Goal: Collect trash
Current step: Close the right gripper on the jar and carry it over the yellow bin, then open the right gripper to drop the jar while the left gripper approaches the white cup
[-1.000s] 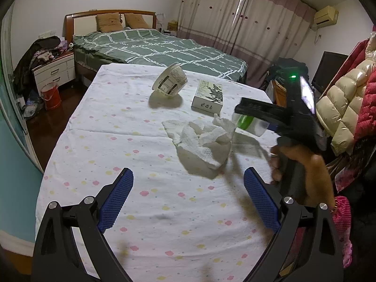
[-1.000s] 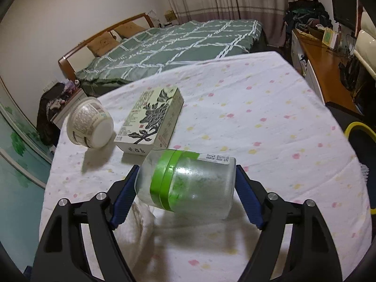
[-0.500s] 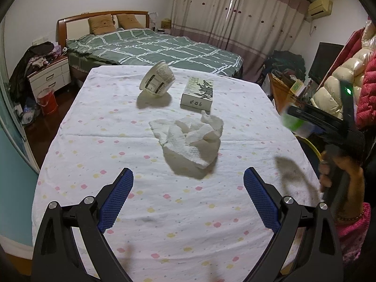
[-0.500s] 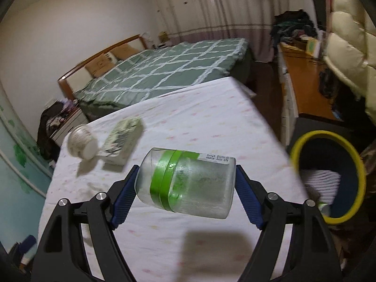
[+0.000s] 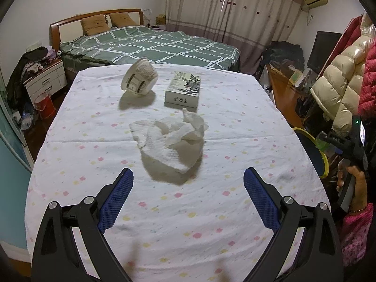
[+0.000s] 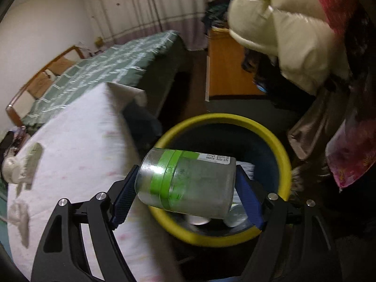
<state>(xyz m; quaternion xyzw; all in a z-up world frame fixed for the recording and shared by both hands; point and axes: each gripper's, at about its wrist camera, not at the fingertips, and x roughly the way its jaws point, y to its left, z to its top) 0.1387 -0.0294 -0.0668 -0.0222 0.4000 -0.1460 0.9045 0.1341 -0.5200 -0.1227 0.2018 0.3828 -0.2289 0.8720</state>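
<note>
My right gripper (image 6: pixel 186 192) is shut on a clear plastic jar with a green band (image 6: pixel 188 183) and holds it on its side above a dark bin with a yellow rim (image 6: pixel 235 119) beside the table. My left gripper (image 5: pixel 188 195) is open and empty over the table's near end. A crumpled white paper towel (image 5: pixel 169 138) lies just ahead of it. Farther back a white paper cup (image 5: pixel 139 80) lies tipped, and a flat printed box (image 5: pixel 184 89) lies to its right. The right gripper and jar also show at the left wrist view's right edge (image 5: pixel 329 141).
The table wears a white dotted cloth (image 5: pixel 94 141). The bin's rim shows past the table's right edge (image 5: pixel 312 141). Puffy coats (image 5: pixel 340 89) hang at the right, with a wooden desk (image 5: pixel 282 87) behind. A bed (image 5: pixel 152 44) stands beyond the table.
My right gripper carried the jar from over the table, off its right edge, to above the bin. My left gripper stayed open and drew back slightly from the paper towel.
</note>
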